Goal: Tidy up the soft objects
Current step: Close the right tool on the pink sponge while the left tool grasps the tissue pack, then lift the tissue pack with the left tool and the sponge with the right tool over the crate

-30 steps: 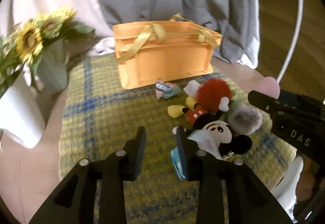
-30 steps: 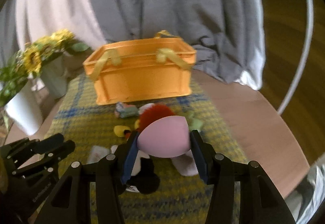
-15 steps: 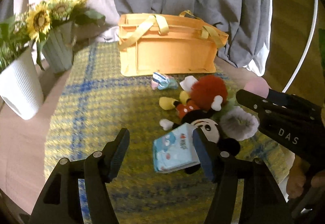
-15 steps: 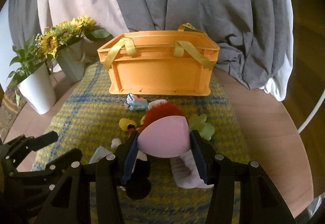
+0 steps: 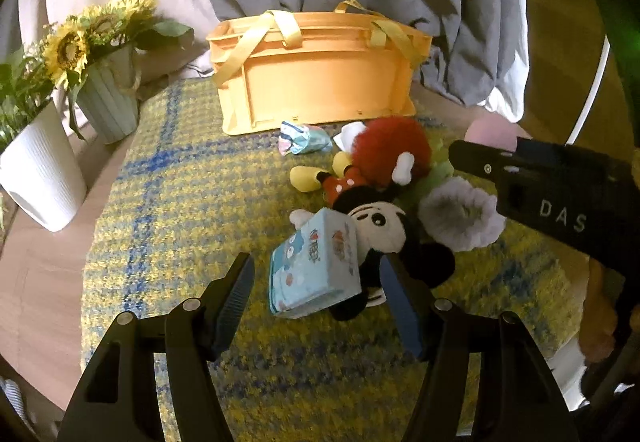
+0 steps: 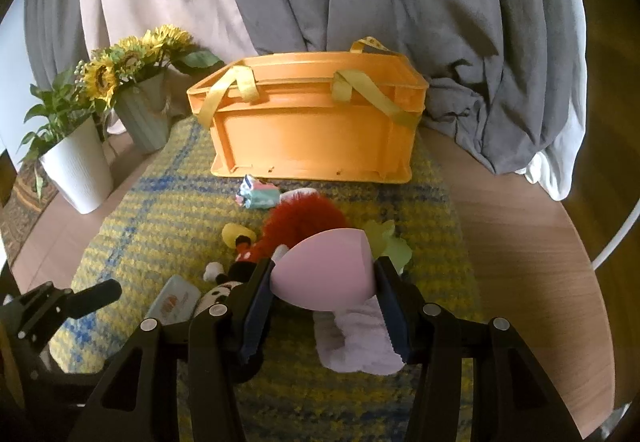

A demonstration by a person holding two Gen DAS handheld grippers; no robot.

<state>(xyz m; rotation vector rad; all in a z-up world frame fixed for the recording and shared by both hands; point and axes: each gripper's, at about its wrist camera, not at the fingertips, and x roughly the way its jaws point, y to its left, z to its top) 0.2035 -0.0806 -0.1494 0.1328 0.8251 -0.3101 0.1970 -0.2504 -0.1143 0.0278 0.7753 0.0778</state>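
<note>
Since a second ago the left gripper (image 5: 316, 298) has spread its fingers wide apart and released the blue packet (image 5: 316, 266), which now leans on the Mickey plush (image 5: 376, 222) in front of the orange basket (image 5: 320, 81). Right gripper (image 6: 324, 298) is clamped on a pink sponge (image 6: 326, 274), above the toy pile in front of the basket (image 6: 312, 129) on the mat (image 6: 160, 226).
</note>
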